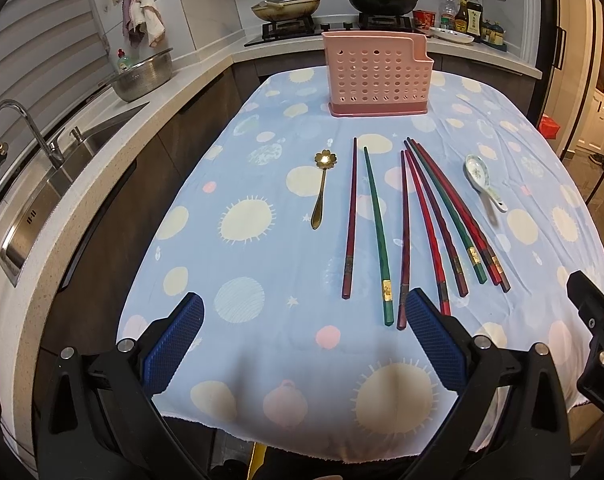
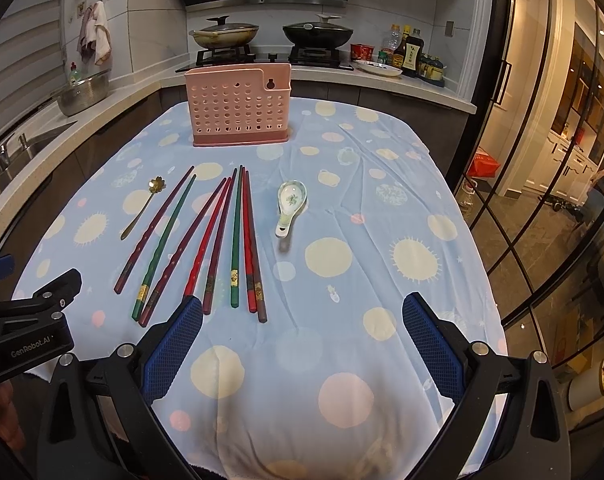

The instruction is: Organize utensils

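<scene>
Left wrist view has your left tongs [image 1: 304,312] held low over the near edge of the tabletop [image 1: 261,344], blue pads spread wide and gripping nothing. Your right tongs [image 2: 302,316] sit level beside them, pads equally wide and empty, pointing straight up the cloth. Ahead of you the chopsticks [image 1: 406,224] lie lengthwise in a loose fan, red, dark and green, thick ends toward you; the right pad of your left tongs overlaps the ends nearest you. A gold flower spoon [image 1: 321,192] lies just left of them, and a ceramic spoon [image 2: 289,208] lies apart on their right, bowl away from you. The pink holder [image 2: 237,108] stands upright at the far end of the tabletop, beyond the chopstick tips.
</scene>
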`<state>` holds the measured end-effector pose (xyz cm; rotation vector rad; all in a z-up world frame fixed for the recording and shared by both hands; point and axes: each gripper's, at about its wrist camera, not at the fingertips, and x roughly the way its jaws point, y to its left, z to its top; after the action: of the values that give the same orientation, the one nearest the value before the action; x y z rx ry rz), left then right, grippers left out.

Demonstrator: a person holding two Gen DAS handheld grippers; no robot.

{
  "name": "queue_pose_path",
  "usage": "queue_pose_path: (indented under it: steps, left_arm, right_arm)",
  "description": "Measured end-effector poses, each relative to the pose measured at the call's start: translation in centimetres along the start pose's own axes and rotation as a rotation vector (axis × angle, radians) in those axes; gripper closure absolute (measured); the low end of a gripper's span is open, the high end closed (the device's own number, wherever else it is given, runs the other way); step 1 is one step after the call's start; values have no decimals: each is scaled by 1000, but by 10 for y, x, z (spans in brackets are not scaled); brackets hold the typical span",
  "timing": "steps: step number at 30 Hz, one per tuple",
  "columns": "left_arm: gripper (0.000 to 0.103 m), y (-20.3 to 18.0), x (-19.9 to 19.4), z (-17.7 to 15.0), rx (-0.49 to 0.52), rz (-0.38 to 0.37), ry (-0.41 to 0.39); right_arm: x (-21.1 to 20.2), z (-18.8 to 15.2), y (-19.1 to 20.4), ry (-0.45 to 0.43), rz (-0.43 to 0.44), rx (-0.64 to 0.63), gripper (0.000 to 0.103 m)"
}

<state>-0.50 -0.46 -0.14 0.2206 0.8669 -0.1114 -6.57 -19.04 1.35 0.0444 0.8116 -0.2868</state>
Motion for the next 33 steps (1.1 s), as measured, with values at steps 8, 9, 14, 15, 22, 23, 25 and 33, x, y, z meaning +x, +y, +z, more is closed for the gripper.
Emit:
queue_pose_path:
  steps: [8, 9, 14, 15, 22, 23, 25, 33]
  left_arm:
    - [7, 0, 1, 0, -1, -9, 2]
    - [7, 1, 2, 1, -2, -11, 4]
    - [7, 9, 13, 3, -29, -37, 32]
    - [7, 11, 15, 3, -33, -31, 35]
    - [7, 37, 41, 13, -96, -8, 67]
    - [7, 39, 45, 14, -96, -1, 71]
    - [7, 40, 55, 18, -90, 7, 85]
    - [7, 32, 88, 36, -72, -16, 115]
  right_arm:
    - [1, 0, 0, 5, 1, 4, 7]
    - [1, 0, -1, 6, 1, 5, 7]
    - [6, -1, -2, 16, 0, 10, 7]
    - [7, 0, -3, 18, -1, 11, 7]
    - [22, 2, -9, 39, -2, 25, 7]
    - [25, 2, -9, 43, -2, 25, 7]
    - [32, 4, -10, 52, -2, 25, 7]
    - [61, 20, -11, 55, -2, 35, 7]
